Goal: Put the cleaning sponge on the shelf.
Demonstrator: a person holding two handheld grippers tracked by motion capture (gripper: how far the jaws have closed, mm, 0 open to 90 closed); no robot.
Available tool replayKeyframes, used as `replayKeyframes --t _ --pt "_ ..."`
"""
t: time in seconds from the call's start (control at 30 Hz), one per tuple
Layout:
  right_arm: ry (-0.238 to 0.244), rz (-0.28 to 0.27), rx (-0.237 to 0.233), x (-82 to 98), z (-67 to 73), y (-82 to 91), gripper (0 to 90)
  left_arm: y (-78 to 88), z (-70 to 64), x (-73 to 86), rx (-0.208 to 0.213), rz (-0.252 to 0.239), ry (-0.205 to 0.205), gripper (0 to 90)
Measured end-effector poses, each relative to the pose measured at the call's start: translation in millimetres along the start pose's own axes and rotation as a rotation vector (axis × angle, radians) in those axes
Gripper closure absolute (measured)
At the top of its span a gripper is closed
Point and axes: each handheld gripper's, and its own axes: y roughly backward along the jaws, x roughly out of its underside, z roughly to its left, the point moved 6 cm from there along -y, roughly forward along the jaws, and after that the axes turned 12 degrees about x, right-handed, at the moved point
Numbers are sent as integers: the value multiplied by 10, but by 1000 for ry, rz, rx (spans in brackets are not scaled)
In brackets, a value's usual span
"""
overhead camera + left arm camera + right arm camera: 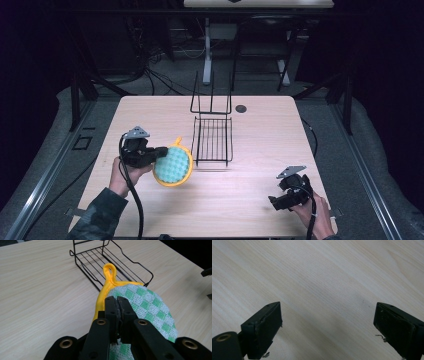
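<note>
Pot holder [145, 302]: round, green-and-white checked with a yellow edge and loop, pinched at its rim between the left jaws and held off the table [250, 200].
Left gripper [117, 301]: jaws pressed together on the pot holder's edge; its yellow loop points ahead of the jaw tips.
Wire rack [110, 262]: black, just beyond the loop, ahead of the left jaws.
Right gripper [328, 325]: jaws spread wide, bare wood between them.

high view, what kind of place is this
Probably a lab or recording workspace, not a kitchen: a lone wooden table on dark floor, loose cables behind it, and a person working handheld claws, the left claw pinching a potholder.
</note>
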Motion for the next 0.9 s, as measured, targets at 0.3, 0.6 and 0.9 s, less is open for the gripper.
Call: replayKeyframes --t 0.3,0.6,0.9 --pt "15 7 0 3 11 -8 81 -156 18 -126 2 -16 2 876" --pt "10 -2 7 3 4 6 81 -250 10 -310 -11 -28 -13 876" --pt "14 -3 3 2 7 5 86 -325 44 -359 -23 -47 -12 875"
